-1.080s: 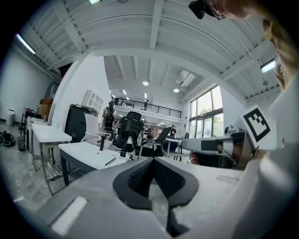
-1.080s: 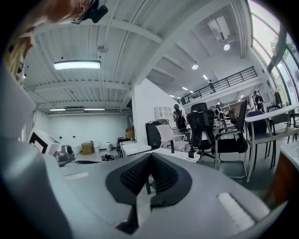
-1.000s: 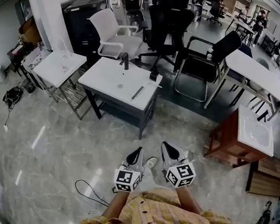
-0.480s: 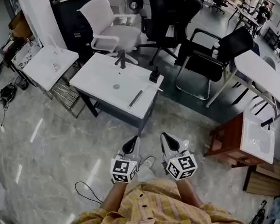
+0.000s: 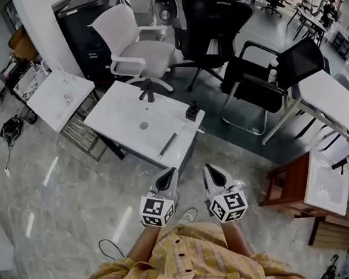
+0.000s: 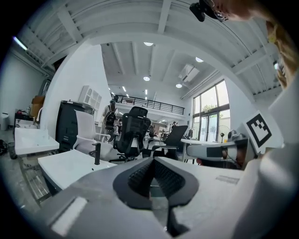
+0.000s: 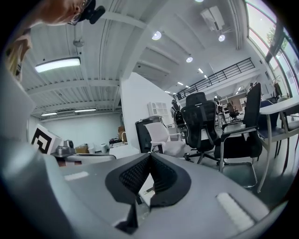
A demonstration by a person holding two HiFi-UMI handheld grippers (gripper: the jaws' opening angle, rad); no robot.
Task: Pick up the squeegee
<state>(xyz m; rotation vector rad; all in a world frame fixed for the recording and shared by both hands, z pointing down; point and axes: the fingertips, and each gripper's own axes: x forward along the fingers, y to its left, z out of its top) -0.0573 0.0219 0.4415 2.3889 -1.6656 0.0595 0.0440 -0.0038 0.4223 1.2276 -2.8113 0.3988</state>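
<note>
The squeegee [image 5: 168, 145], a slim dark bar, lies flat on the white sink counter [image 5: 121, 119], near its front edge and right of the drain. My left gripper [image 5: 171, 171] and right gripper [image 5: 207, 168] are held side by side over the floor, just short of the counter's front corner, both pointing at it. In the left gripper view the left gripper [image 6: 152, 159] is shut with nothing in it; the counter [image 6: 70, 165] and its black faucet [image 6: 97, 153] lie ahead to the left. The right gripper [image 7: 149, 155] is likewise shut and empty.
A small black object [image 5: 192, 111] stands on the counter's right corner and a black faucet [image 5: 149, 89] at its back. White chair [image 5: 131, 48] and black chairs [image 5: 260, 80] stand behind. A second white counter [image 5: 58, 97] is left, a wooden stand with a basin [image 5: 315, 184] right.
The person has walked toward the sink counter, carrying both shut grippers forward; the counter and squeegee now lie much closer in front of the jaws.
</note>
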